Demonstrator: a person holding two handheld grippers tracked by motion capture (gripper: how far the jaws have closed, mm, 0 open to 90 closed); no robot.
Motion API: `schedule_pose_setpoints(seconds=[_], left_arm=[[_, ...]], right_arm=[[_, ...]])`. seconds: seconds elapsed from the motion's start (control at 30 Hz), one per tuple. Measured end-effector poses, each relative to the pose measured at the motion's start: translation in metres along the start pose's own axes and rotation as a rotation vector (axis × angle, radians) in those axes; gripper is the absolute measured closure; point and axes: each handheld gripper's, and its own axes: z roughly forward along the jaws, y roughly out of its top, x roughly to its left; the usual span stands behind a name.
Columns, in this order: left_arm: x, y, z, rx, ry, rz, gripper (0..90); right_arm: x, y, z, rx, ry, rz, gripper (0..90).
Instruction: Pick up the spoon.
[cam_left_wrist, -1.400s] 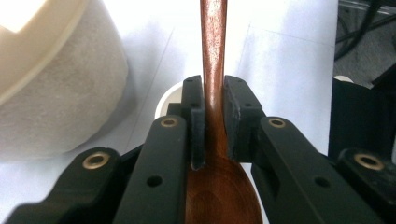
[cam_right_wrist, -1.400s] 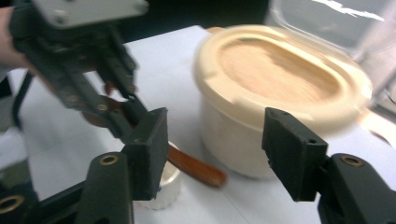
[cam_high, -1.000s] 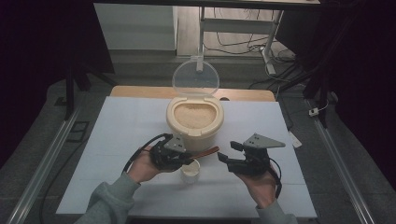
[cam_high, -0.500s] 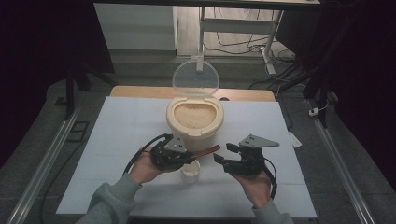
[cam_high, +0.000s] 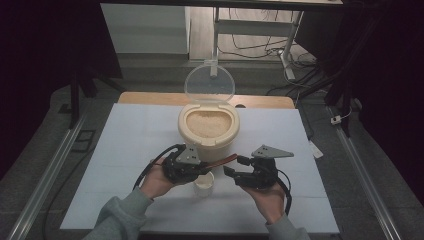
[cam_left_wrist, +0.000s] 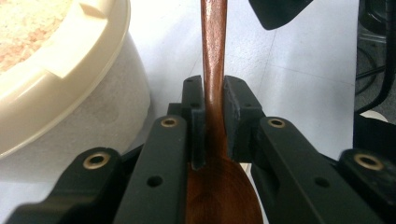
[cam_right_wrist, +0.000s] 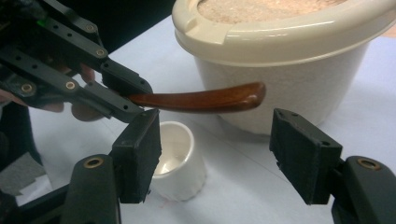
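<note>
My left gripper (cam_left_wrist: 214, 116) clamps the wooden spoon (cam_right_wrist: 201, 99) at its neck, handle jutting beside the rice tub (cam_high: 208, 126), above the white cup (cam_right_wrist: 175, 158). My right gripper (cam_right_wrist: 229, 158) stands wide, empty, near the handle's tip.

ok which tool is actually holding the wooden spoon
The left tool: its jaws are clamped on the wooden spoon. The right tool is open, gripping nothing.
</note>
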Motion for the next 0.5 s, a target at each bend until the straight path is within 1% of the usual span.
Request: schedule_pose_setpoints(seconds=[0.17,0.2,0.27,0.3,0.37,0.5], left_arm=[[-0.004,0.002,0.002,-0.006,0.005,0.014,78.8],[-0.005,0.002,0.003,-0.005,0.004,0.019,78.8],[-0.008,0.003,0.004,-0.007,0.009,0.024,78.8],[-0.008,0.004,0.004,-0.005,0.014,0.03,78.9],[-0.01,0.004,0.003,-0.011,0.022,0.031,78.9],[-0.011,0.005,0.001,-0.02,0.031,0.035,78.9]], right_arm=[[0.001,0.0,0.002,-0.031,0.011,0.035,36.0],[0.001,0.0,0.002,-0.031,0.011,0.035,36.0],[0.003,0.001,0.004,-0.053,0.009,0.054,38.9],[0.003,0.001,0.004,-0.063,0.007,0.058,40.5],[0.004,0.001,0.004,-0.079,-0.006,0.063,44.6],[0.003,0.001,0.002,-0.111,0.013,0.09,48.1]])
